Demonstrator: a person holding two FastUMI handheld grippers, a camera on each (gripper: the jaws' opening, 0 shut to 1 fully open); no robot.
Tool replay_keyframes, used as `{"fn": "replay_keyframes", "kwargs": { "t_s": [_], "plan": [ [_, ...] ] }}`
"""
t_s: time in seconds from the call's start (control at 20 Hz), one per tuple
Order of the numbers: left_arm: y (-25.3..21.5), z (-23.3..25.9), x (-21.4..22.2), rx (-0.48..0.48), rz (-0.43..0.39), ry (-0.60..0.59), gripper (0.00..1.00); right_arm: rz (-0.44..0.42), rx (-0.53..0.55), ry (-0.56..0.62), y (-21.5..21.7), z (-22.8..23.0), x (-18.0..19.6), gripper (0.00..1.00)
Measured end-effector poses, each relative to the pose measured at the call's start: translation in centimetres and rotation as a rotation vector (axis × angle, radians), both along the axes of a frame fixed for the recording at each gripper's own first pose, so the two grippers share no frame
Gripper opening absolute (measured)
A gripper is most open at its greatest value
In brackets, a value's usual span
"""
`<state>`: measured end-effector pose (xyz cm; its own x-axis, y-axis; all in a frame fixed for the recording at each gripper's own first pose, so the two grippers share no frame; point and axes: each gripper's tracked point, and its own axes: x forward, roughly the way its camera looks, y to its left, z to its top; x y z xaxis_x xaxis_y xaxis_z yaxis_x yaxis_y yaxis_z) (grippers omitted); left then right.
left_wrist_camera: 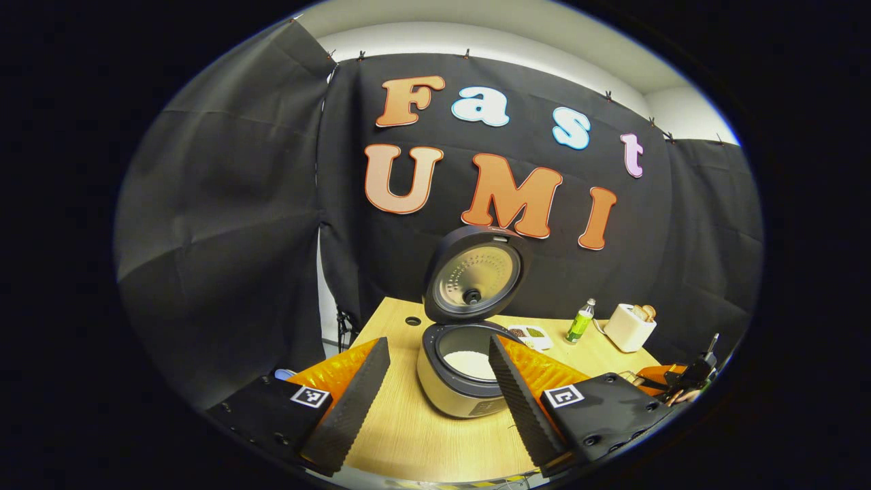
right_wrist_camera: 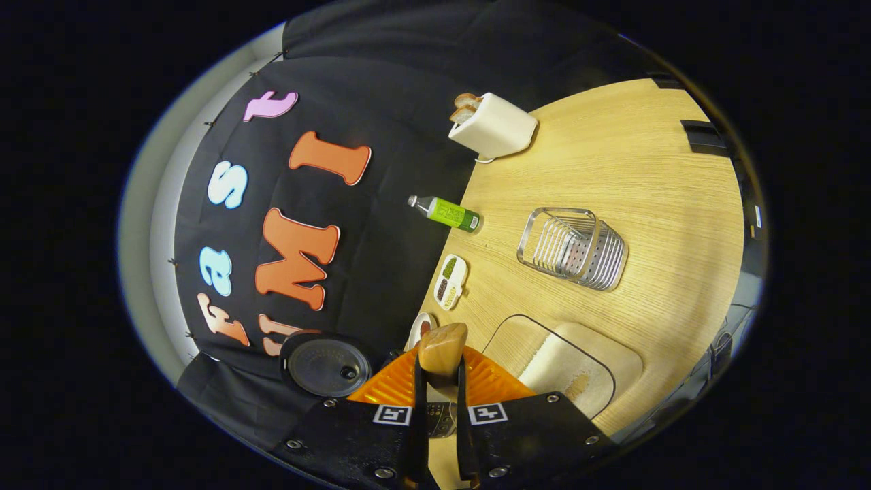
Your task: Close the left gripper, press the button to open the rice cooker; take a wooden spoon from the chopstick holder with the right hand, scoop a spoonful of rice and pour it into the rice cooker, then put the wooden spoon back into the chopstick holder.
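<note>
Holding the wooden spoon [right_wrist_camera: 442,348] between its two fingers, the right tool [right_wrist_camera: 439,401] is narrow and rolled on its side, so the bench [right_wrist_camera: 653,170] runs up the right of the right gripper view. The spoon's visible end pokes out past the fingertips along the tool's own axis; whether that end is bowl or handle I cannot tell.

Chopstick holder [right_wrist_camera: 573,246]: bare wire basket, standing on the bench ahead of the right tool and off to the right in that view, well apart from the spoon. Its open mouth faces up from the bench. A clear tray holding rice [right_wrist_camera: 568,367] lies near the tool, between it and the holder.

Rice cooker [left_wrist_camera: 469,371]: lid [left_wrist_camera: 474,275] upright, pot open, white rice visible in the bottom. Left tool [left_wrist_camera: 435,381] is wide, holding nothing, fingers either side of the cooker in its view but short of it.

Judgement: rice already in the pot suggests the pour is done; the remaining step is the return. The right tool is the nearer one. The move turns on bringing the spoon's long axis upright over the holder's mouth before lowering.
</note>
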<state>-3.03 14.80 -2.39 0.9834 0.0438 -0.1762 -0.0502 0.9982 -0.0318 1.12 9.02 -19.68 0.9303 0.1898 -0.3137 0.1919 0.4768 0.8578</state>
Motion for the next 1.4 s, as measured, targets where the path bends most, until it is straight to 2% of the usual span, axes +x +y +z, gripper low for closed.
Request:
{"fn": "replay_keyframes", "kwargs": {
  "t_s": [0.25,0.45,0.65,1.05,1.3,1.35,1.4],
  "plan": [
    [0.2,0.1,0.0,0.012,-0.002,-0.003,0.97,-0.028,0.052,0.001,0.1,2.1,0.0,0.16],
    [-0.1,0.2,0.2,0.017,-0.009,-0.008,0.97,-0.033,0.027,-0.012,0.4,4.3,0.1,0.16],
    [-0.2,0.4,0.6,0.019,-0.014,-0.014,0.97,-0.041,0.078,-0.035,1.4,7.7,1.1,0.16],
    [0.5,0.3,1.7,0.022,-0.010,-0.011,0.97,-0.014,0.136,-0.105,5.8,14.3,5.9,0.16],
    [1.9,0.0,2.4,0.028,0.017,-0.008,0.97,0.017,0.152,-0.111,9.5,15.7,9.1,0.16],
    [2.2,0.0,2.6,0.031,0.022,-0.006,0.98,0.030,0.153,-0.108,10.4,15.8,9.6,0.12],
    [2.3,0.0,2.7,0.029,0.024,-0.006,0.98,0.037,0.149,-0.109,11.1,15.9,10.3,0.16]
  ]
}}
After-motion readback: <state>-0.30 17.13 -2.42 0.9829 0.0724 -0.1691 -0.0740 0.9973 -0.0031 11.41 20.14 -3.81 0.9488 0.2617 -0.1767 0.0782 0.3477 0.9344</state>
